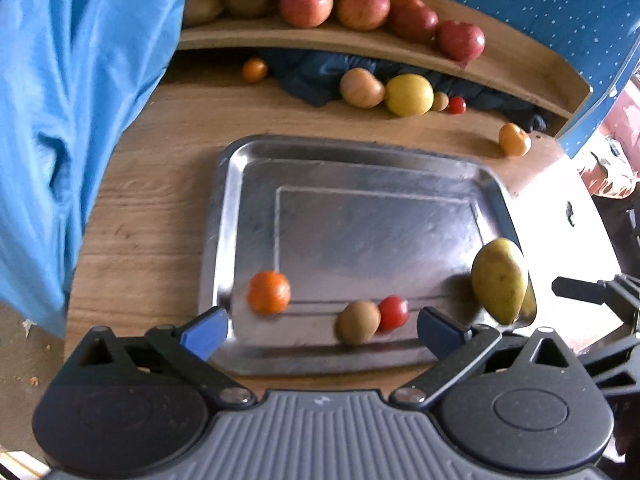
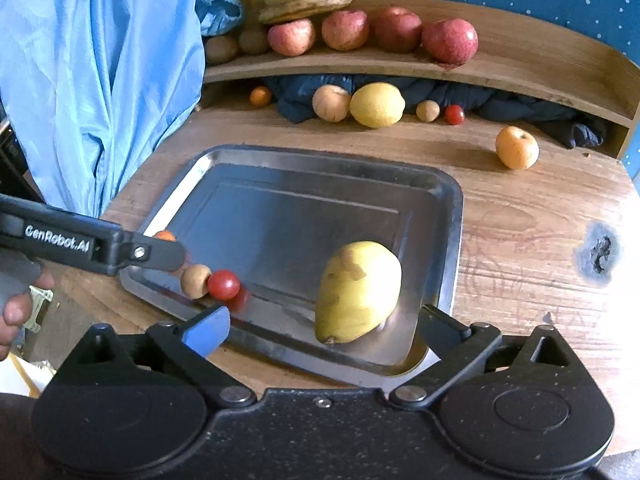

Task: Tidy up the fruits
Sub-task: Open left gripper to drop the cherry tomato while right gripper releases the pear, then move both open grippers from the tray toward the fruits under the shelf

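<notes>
Left wrist view is showing your left gripper [image 1: 322, 326] standing with jaws spread wide and nothing between the pads, hanging over the near edge of the metal tray [image 1: 224, 216]. An orange [image 1: 269, 293], a small brown fruit [image 1: 357, 322] and a cherry tomato [image 1: 394, 312] are lying on the tray just ahead of it. Your right gripper [image 2: 322, 328] is likewise released, jaws wide, with the yellow-green mango [image 2: 358, 290] sitting free on the tray in front of them. You are looking to be between placements, with four fruits delivered. More are waiting on the table [image 2: 520, 232] beyond the tray: a lemon [image 2: 378, 105], a pale round fruit [image 2: 331, 103] and another orange [image 2: 517, 147]. Next you are needing to reach past the tray's far rim without nudging the loose fruit.
</notes>
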### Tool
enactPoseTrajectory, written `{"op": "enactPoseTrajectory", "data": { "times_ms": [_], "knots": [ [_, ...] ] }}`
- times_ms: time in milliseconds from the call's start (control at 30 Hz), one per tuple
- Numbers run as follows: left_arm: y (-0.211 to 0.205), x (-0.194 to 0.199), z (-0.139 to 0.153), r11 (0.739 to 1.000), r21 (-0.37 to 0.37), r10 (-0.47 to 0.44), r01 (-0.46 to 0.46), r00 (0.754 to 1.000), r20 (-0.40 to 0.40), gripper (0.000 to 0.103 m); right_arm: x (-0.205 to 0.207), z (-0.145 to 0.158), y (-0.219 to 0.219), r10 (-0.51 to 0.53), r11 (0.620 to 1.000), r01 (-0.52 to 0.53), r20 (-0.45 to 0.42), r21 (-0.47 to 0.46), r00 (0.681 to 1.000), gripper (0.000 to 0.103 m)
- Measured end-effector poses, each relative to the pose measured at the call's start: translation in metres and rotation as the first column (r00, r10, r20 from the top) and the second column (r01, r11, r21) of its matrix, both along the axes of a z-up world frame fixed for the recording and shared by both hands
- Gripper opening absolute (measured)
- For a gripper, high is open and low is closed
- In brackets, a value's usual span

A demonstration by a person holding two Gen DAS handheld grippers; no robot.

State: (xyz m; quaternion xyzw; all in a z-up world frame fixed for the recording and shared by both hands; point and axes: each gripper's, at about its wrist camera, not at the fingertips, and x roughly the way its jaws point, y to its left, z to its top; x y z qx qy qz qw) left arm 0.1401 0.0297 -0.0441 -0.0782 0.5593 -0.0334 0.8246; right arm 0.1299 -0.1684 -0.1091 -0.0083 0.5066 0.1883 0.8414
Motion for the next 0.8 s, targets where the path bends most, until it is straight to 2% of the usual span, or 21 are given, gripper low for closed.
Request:
{"op": "enactPoseTrajectory", "data": {
  "times_ms": [233,500,800],
  "knots": [
    [0.009,-0.004,0.0,0.999,0.035,-0.02,0.022,0.999,-0.045,0.102,0.004,-0.002,0.013,0.034,0.999,-0.034,-0.024,-0.012,0.999,0.102],
    [0.023,0.002,-0.006,0.995,0.096,-0.018,0.028,0.994,-0.108,0.102,0.013,-0.001,0.032,0.078,0.992,-0.081,-0.031,-0.095,0.996,0.102],
    [0.034,0.026,-0.009,0.992,0.121,-0.015,0.028,0.994,-0.108,0.102,0.033,0.0,0.039,0.065,0.988,-0.067,-0.019,-0.138,0.998,0.102]
  ]
}}
